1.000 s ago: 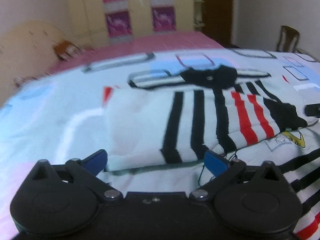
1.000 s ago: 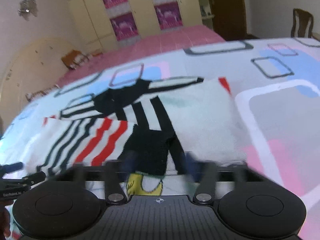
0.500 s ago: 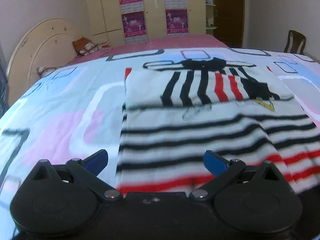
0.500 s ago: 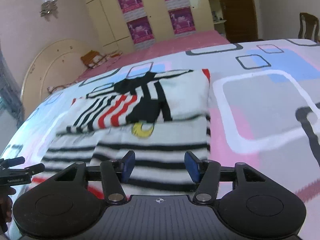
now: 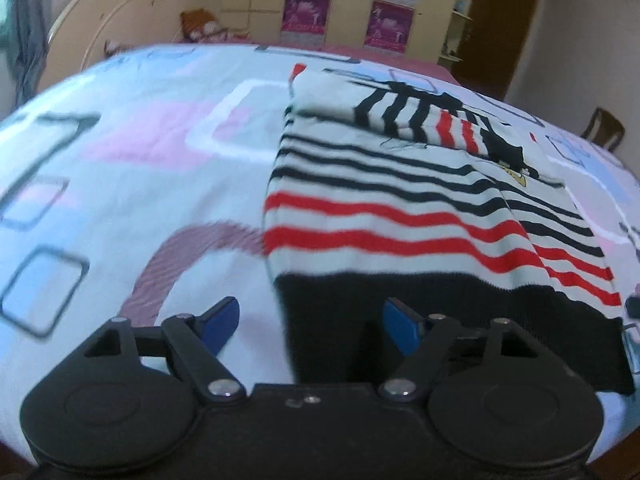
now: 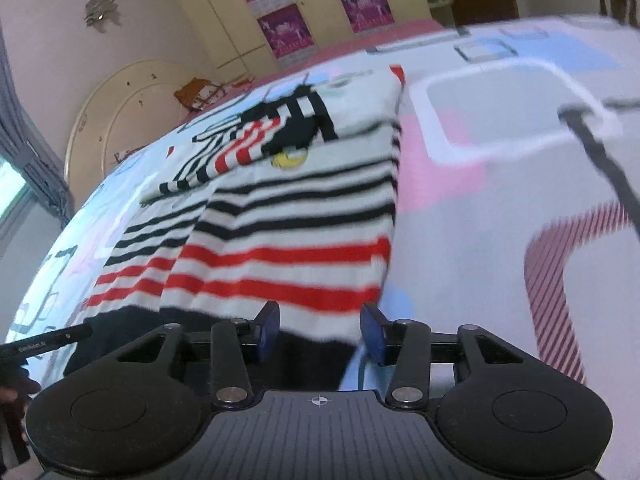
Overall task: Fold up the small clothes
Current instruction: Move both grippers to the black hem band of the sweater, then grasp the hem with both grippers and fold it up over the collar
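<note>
A: What's nearest the cameras?

B: The left gripper [image 5: 310, 322] has its blue fingers [image 5: 222, 320] spread wide and holding nothing, straddling the near left corner of the striped sweater [image 5: 400, 216]. The right gripper [image 6: 320, 330] is also open, a bit narrower, and empty, with the near right corner of the black hem [image 6: 304, 344] lying between its fingers.

A: And where does the sweater lie?

B: Flat on the patterned bedspread [image 5: 140, 168], black hem nearest, then red stripes, then black ones. At the far end the sleeves [image 5: 436, 120] are folded in across the chest, partly covering a small yellow motif [image 6: 289, 157].

A: So the step in hand?

B: I judge it to be taking the hem at both corners to fold the bottom up toward the collar. To do it well, each gripper should bite through both layers right at its corner, not just the top one. Lift both together and level, so the stripes stay parallel. Carry the hem far enough to cover the folded sleeves without dragging them loose.

A: Any risk?

B: Knit is soft; a shallow pinch may slip out.
</note>
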`<state>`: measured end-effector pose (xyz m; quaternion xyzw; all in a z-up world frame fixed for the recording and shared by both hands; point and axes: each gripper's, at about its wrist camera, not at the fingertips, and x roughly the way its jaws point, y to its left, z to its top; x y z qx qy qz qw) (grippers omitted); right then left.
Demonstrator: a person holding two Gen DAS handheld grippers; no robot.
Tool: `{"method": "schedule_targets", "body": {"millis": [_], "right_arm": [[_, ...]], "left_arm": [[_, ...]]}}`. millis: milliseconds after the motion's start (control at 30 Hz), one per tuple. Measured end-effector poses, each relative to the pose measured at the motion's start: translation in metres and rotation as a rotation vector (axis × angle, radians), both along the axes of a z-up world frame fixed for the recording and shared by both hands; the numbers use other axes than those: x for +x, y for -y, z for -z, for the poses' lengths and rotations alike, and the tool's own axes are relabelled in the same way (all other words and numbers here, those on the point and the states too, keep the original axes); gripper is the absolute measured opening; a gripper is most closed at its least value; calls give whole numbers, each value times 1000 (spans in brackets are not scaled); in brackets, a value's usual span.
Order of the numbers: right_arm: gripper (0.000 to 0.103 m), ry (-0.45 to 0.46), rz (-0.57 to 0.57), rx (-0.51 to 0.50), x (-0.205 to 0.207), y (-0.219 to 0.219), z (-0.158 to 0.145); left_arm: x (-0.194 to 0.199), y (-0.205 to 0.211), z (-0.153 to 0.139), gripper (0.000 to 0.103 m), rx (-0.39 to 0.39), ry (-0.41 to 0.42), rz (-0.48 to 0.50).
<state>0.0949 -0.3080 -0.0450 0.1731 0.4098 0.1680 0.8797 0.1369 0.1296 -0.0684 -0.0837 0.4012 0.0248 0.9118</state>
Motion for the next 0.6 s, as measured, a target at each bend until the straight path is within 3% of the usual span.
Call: {"method": "schedule_targets", "body": {"millis": [200, 333, 433, 533, 567, 600], "right_arm": [[46, -79, 45, 108, -6, 16, 21], [46, -113, 38, 210, -9, 23, 25], [46, -145, 7, 288, -9, 21, 30], [45, -147, -1, 335, -2, 18, 32], [44, -151, 1, 353, 1, 18, 34], [36, -157, 1, 367, 3, 18, 35]], "left_arm": [[-9, -16, 10, 69, -158, 3, -7], [-10, -25, 14, 54, -313, 0, 23], [0, -31, 20, 54, -401, 0, 36], [17, -42, 30, 54, -536, -6, 56], [21, -46, 33, 53, -587, -3, 49], [23, -49, 36, 52, -619, -1, 45]]}}
